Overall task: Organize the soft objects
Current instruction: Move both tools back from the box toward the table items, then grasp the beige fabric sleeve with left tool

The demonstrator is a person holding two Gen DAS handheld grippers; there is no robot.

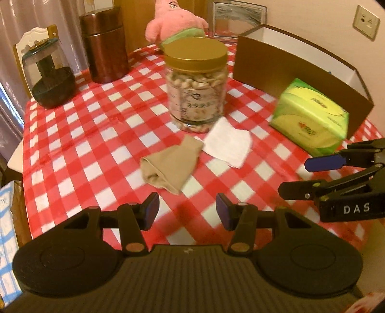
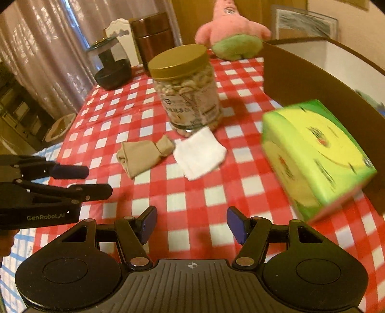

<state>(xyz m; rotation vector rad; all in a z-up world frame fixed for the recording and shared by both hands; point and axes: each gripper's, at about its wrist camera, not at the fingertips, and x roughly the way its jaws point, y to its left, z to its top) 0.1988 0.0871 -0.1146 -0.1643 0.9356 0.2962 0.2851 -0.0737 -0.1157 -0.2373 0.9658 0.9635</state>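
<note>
A beige sock (image 1: pixel 168 163) (image 2: pixel 144 156) lies on the red checked tablecloth, touching a folded white cloth (image 1: pixel 227 143) (image 2: pixel 199 156) to its right. A green tissue pack (image 1: pixel 310 118) (image 2: pixel 315 156) lies at the right, in front of a brown open box (image 1: pixel 300 69) (image 2: pixel 312 79). A pink plush star (image 1: pixel 178 21) (image 2: pixel 232 33) sits at the table's far side. My left gripper (image 1: pixel 187 214) is open and empty, just short of the sock. My right gripper (image 2: pixel 191 224) is open and empty, near the table's front; it also shows in the left wrist view (image 1: pixel 296 175).
A clear jar of nuts with a gold lid (image 1: pixel 196 84) (image 2: pixel 187 89) stands just behind the cloths. A brown canister (image 1: pixel 105 45) (image 2: pixel 154 38) and a dark glass jar (image 1: pixel 48 72) (image 2: pixel 113 67) stand at the far left. The table edge (image 1: pixel 24 134) runs along the left.
</note>
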